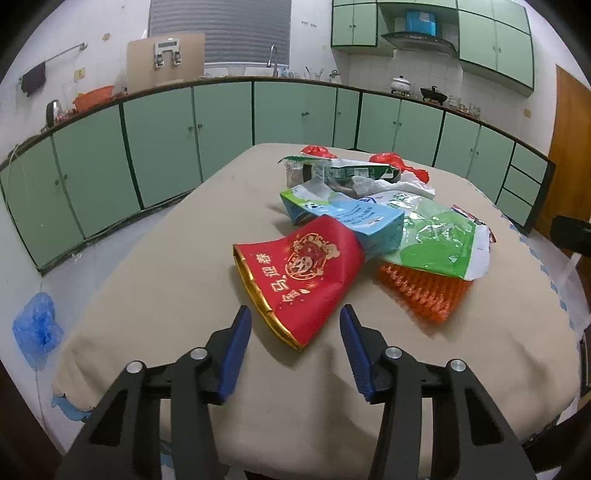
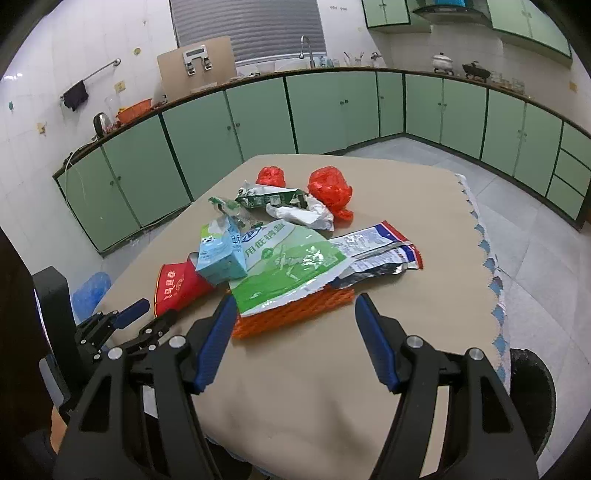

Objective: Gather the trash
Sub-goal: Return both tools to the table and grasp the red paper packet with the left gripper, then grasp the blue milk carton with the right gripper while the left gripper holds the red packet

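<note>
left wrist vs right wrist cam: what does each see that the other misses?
Left wrist only: range hood, wooden door.

Right wrist only: dark bin beside the table, the left gripper from outside, the silver-blue wrapper in full.

Both: red paper cup, blue milk carton, green bag, orange mesh, red plastic bags, open right gripper.

Home kitchen: green cabinets (image 1: 221, 122), sink faucet (image 1: 273, 59), range hood (image 1: 417, 38).
</note>
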Demonstrator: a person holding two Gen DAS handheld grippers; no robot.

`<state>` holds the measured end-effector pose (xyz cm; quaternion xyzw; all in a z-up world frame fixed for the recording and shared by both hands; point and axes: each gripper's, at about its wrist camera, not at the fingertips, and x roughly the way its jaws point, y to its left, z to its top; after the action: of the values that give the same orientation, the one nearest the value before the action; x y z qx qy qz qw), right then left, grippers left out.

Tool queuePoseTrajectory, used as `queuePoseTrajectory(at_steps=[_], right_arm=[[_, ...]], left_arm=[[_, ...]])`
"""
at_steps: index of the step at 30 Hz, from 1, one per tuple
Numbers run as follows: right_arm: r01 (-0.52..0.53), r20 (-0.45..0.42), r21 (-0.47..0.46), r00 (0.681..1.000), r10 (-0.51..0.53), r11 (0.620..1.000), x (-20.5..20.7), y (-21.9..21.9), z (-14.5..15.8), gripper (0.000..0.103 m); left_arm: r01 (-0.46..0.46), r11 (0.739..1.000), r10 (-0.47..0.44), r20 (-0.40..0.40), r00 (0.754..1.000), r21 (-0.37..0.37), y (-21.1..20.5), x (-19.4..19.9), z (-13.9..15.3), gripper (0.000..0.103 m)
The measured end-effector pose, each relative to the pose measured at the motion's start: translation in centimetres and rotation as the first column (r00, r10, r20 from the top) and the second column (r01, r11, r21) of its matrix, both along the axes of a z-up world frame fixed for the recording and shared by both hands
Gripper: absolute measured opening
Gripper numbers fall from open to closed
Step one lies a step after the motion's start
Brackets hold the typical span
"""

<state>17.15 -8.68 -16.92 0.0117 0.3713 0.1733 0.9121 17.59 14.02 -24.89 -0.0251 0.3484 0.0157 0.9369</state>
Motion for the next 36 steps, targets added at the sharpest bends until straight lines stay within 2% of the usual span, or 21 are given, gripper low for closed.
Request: queuePoseTrajectory(at_steps=[7, 18, 20, 22, 27, 28, 36], right_arm=[[-0.024, 0.003, -0.026, 1.0, 0.024, 0.999, 0.4, 1.7, -1.6, 0.065], [-0.005, -0.024, -0.028, 1.0, 0.005, 1.0, 1.1, 1.5, -3.7, 0.065], [-0.003, -0.028, -0.026, 1.0, 0.003, 1.0, 1.2, 1.4, -3.8, 0.065], [-0.003, -0.03, -0.026, 1.0, 0.002, 1.0, 1.2, 1.4, -3.9, 0.065], [-0.008, -0.029, -0.024, 1.0, 0.008, 1.0, 1.2, 1.5, -3.9, 0.065], [-0.01, -0.028, -0.024, 1.0, 0.009, 1.0, 1.2, 1.6, -3.9, 0.065], [-0.045, -0.02, -0.018, 0.999, 0.045, 0.999, 1.5, 3.2, -3.6, 0.065]], left_arm=[[0.001, 1.0, -0.001, -0.004, 1.0, -0.007, 0.2, -0.1, -0.1, 0.049], [0.005, 1.0, -0.005, -0.011, 1.0, -0.004, 0.0, 0.1, -0.3, 0.049], [0.007, 1.0, -0.007, -0.016, 1.0, -0.009, -0.1, 0.3, -0.4, 0.046], [0.013, 1.0, -0.013, -0.022, 1.0, -0.014, -0.1, 0.4, -0.5, 0.034], [0.021, 1.0, -0.021, 0.011, 1.0, -0.012, -0.1, -0.1, 0.0, 0.03], [0.021, 1.0, -0.021, 0.027, 0.999, -0.004, -0.1, -0.4, 0.4, 0.016], [0.008, 1.0, -0.008, 0.059, 0.998, -0.008, 0.6, -1.1, 1.4, 0.009]])
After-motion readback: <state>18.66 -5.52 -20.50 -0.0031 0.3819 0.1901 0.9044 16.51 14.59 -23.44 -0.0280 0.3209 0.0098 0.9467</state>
